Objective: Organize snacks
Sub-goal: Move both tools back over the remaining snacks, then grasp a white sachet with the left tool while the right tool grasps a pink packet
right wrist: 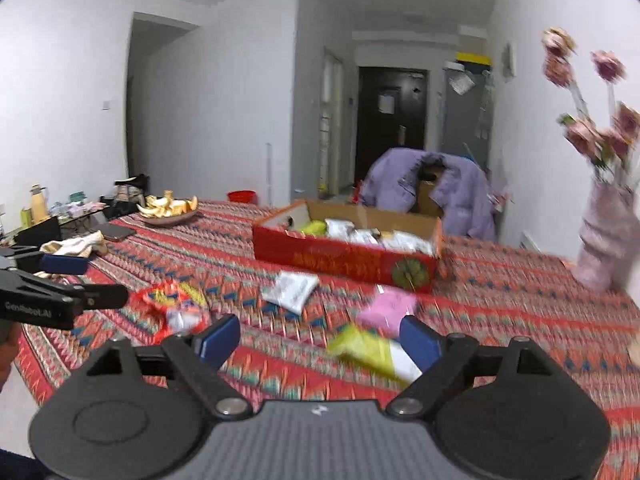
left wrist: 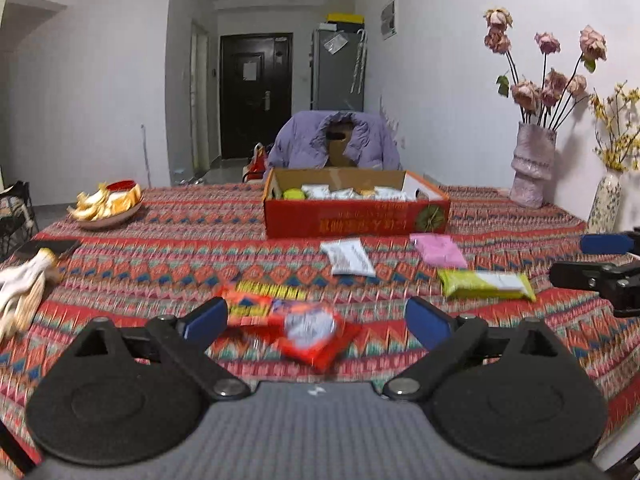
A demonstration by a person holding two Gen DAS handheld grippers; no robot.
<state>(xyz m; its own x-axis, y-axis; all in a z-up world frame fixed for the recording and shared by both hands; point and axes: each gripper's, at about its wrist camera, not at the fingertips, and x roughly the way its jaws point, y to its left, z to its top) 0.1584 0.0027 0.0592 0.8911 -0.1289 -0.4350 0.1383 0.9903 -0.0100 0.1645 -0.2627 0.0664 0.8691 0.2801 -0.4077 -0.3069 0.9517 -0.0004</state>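
Left gripper [left wrist: 316,322] spread, empty; red packet [left wrist: 298,326] just ahead between its fingers, long axis crosswise, near table's [left wrist: 160,248] front edge.

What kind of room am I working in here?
Most likely a lived-in home dining area: a table under a red patterned cloth, a grey fridge beside the dark entry door, and a purple jacket draped on a chair.

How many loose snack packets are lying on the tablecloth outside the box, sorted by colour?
Red packet: 1
White packet: 1
Pink packet: 1
Green packet: 1
Total: 4
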